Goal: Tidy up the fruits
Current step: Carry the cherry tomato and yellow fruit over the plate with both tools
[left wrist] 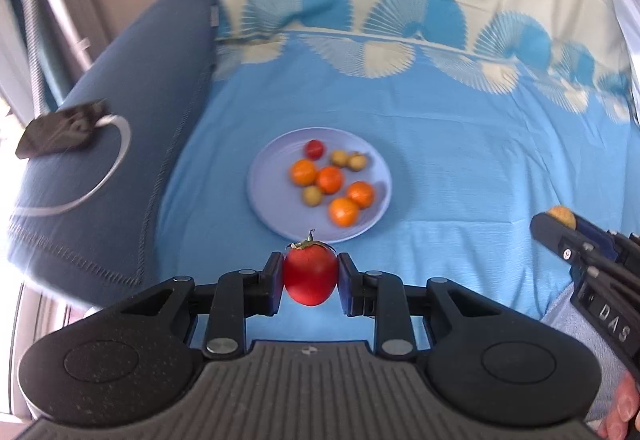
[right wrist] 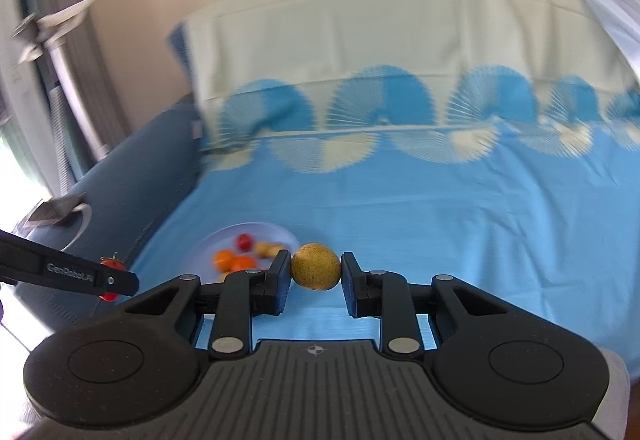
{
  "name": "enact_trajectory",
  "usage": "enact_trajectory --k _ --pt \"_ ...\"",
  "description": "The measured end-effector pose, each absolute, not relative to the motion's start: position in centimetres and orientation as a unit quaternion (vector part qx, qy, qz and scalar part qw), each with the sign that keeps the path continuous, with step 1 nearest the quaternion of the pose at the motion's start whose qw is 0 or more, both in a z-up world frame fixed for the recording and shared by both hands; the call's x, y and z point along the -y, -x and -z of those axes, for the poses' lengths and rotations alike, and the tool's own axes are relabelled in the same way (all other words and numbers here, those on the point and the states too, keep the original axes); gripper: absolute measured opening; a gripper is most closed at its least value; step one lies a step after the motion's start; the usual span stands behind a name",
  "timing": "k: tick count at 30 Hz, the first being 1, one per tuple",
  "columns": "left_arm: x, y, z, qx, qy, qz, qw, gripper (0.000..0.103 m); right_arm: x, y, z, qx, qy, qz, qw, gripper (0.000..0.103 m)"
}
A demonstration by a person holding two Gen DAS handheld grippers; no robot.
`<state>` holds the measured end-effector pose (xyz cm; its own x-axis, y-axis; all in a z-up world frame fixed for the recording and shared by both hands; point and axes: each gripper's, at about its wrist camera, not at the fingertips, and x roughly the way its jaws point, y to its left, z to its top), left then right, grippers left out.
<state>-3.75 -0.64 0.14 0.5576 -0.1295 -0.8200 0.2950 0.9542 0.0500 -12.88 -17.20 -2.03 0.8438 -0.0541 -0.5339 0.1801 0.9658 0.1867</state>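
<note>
My left gripper [left wrist: 310, 276] is shut on a red tomato [left wrist: 310, 275] with a green stem, held above the blue sheet just in front of a pale blue plate [left wrist: 272, 200]. The plate holds several oranges [left wrist: 330, 179], a small red tomato [left wrist: 314, 149] and small yellow-brown fruits [left wrist: 312, 196]. My right gripper [right wrist: 316, 267] is shut on a yellow-brown round fruit [right wrist: 316, 266], to the right of the plate [right wrist: 208, 246]. The right gripper also shows in the left wrist view [left wrist: 560, 220] at the right edge, and the left gripper in the right wrist view [right wrist: 110, 280] at the left.
The plate lies on a blue bedsheet [left wrist: 460, 168] with fan patterns. A dark blue cushion [left wrist: 132, 144] lies on the left with a black device [left wrist: 60, 130] and white cable on it. A pale pillow [right wrist: 400, 36] stands behind.
</note>
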Motion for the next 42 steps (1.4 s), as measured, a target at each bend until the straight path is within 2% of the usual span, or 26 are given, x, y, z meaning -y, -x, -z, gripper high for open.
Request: enact_trajectory --k 11,42 --pt "-3.9 6.4 0.1 -0.452 -0.052 0.115 0.883 0.031 10.1 14.9 0.8 -0.277 -0.021 0.006 0.961 0.028" --pt "-4.6 6.7 0.1 -0.447 -0.038 0.123 0.885 0.031 9.8 15.6 0.4 -0.275 -0.009 0.017 0.961 0.028"
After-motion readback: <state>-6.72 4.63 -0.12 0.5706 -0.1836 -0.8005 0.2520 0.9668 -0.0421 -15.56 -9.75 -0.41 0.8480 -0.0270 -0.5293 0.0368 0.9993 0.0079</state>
